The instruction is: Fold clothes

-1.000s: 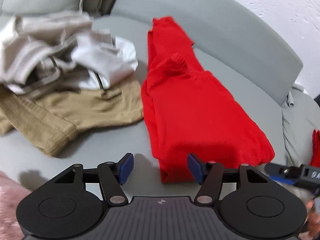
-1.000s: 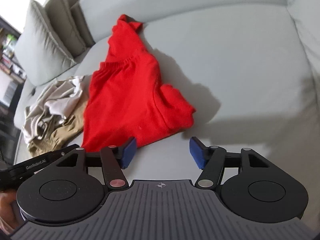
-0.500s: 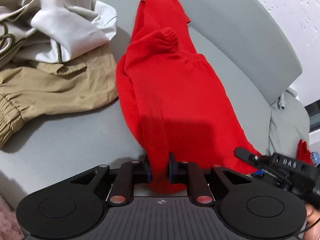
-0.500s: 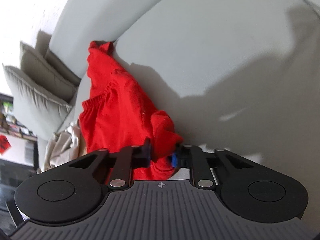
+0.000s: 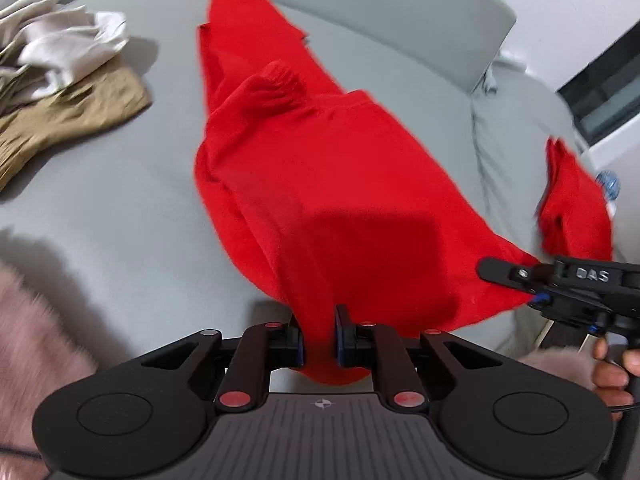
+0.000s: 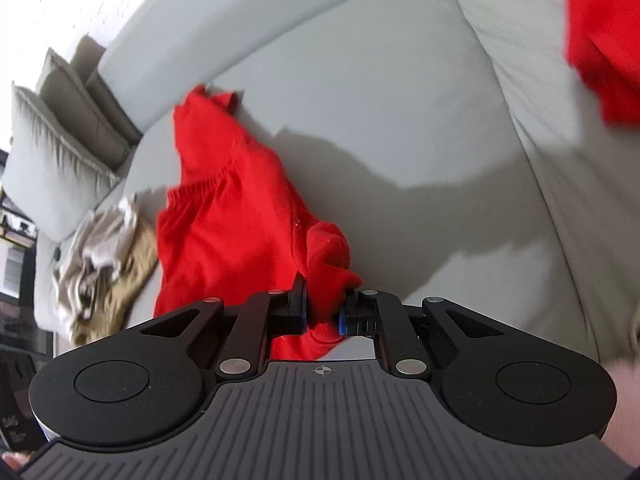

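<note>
Red garment (image 5: 340, 184), a knit top by the look of it, is the piece being worked: its near hem is pinched at two corners. At 6 o'clock in the left wrist view the left gripper (image 5: 319, 342) is clamped on a fold of red cloth, and the right gripper (image 6: 323, 312) is likewise clamped on a bunched corner at 6 o'clock in its own view; it also shows at 3 o'clock in the left view, biting the hem. Between the two grips the hem hangs lifted off the grey sofa (image 5: 120, 200), while the body of the garment trails away toward 12 o'clock, a cuffed sleeve lying across it. Further off, at 10 o'clock, a heap of beige and white clothes (image 5: 60, 80) sits unfolded, well apart from the red piece. I judge the folding barely begun: the hem is secured, no crease is laid, and the heap remains untouched.
</note>
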The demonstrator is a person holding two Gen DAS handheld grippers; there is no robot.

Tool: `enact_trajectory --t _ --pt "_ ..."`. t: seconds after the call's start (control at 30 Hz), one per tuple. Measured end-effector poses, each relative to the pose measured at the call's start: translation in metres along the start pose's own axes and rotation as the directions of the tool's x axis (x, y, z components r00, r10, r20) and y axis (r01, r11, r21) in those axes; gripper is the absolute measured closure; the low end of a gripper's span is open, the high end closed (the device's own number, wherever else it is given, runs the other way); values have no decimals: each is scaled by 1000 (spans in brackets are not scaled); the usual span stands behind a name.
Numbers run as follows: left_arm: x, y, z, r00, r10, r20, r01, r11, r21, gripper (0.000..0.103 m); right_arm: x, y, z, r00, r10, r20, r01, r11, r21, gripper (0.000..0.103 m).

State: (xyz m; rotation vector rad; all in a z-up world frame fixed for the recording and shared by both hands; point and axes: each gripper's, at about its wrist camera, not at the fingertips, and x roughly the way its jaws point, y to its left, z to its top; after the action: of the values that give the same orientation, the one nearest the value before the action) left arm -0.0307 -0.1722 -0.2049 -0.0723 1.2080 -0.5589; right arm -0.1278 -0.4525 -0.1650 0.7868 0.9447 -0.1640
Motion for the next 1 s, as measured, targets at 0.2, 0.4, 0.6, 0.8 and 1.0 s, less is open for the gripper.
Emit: enact_trajectory --t 0.2,0.4,0.6,0.8,1.0 --pt "-33 7 -16 996 85 21 -86 996 28 90 -5 -4 -49 998 48 -31 -46 997 68 88" --pt "-53 3 -19 993 118 27 -120 987 104 75 -13 7 -57 995 36 -93 -35 999 9 53" --pt "-88 1 -7 988 94 122 -112 981 156 66 -51 30 -32 999 -34 -39 25 979 -201 44" --pt "-73 12 62 966 87 245 -112 990 91 64 -51 80 16 992 -101 71 123 810 -574 45" --pt "-24 33 152 937 117 330 -137 990 40 65 3 130 83 992 -39 118 109 739 -665 53"
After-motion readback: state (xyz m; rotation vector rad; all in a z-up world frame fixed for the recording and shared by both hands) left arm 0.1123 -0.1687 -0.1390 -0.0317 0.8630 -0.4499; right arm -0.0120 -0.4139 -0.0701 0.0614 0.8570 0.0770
